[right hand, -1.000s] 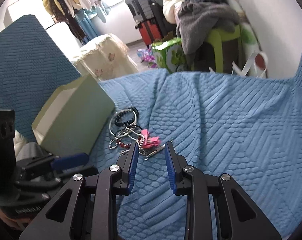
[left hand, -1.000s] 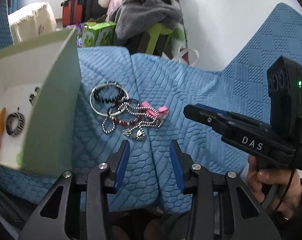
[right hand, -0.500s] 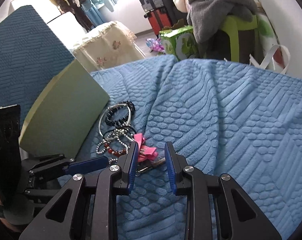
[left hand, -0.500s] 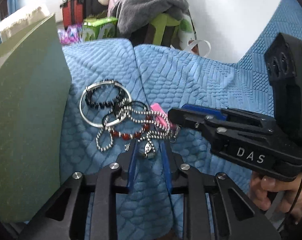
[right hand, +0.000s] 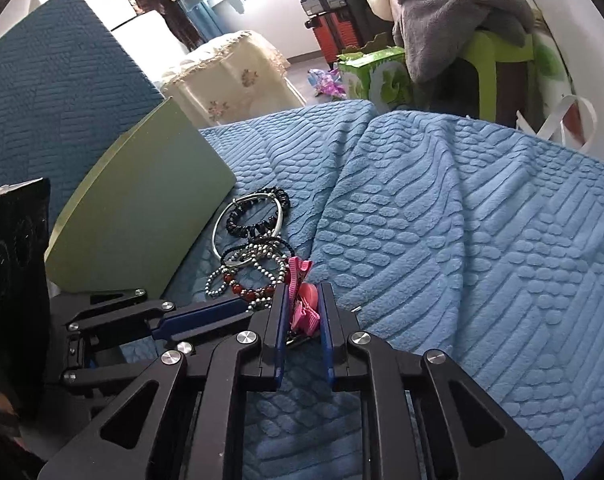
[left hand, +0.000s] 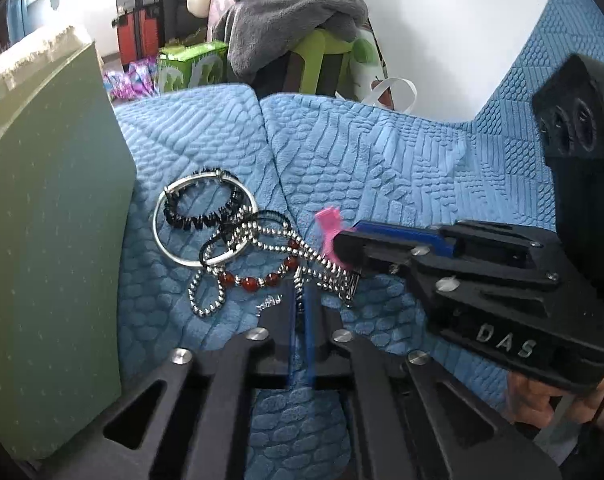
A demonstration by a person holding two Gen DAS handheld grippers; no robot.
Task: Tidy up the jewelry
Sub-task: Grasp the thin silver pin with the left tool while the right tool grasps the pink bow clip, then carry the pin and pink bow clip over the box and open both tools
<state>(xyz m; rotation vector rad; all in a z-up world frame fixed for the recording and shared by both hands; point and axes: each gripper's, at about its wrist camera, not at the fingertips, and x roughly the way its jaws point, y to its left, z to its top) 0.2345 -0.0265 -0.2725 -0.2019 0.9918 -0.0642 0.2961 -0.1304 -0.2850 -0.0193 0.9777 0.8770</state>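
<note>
A blue quilted blanket [left hand: 382,168] with raised pebble and stripe patterns is spread under everything. A flat green box [left hand: 53,240] stands at its left. Beside it a jewelry pile [left hand: 237,248] is tangled: silver bangle, black beads, ball chain, red beads. The right gripper [right hand: 304,304] has just been closing and is clamped on a pink ribbon clip [right hand: 302,300]. The left gripper [left hand: 299,300], just closed, is pinched on the ball chain [left hand: 302,276].

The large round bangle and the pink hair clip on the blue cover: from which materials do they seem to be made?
Bangle: probably polished metal, as the thin silver hoop is smooth and shows bright glints. Pink hair clip: seemingly woven ribbon, matte and ribbed, folded into a bow; a metal base seems to show under it, not clearly.
</note>
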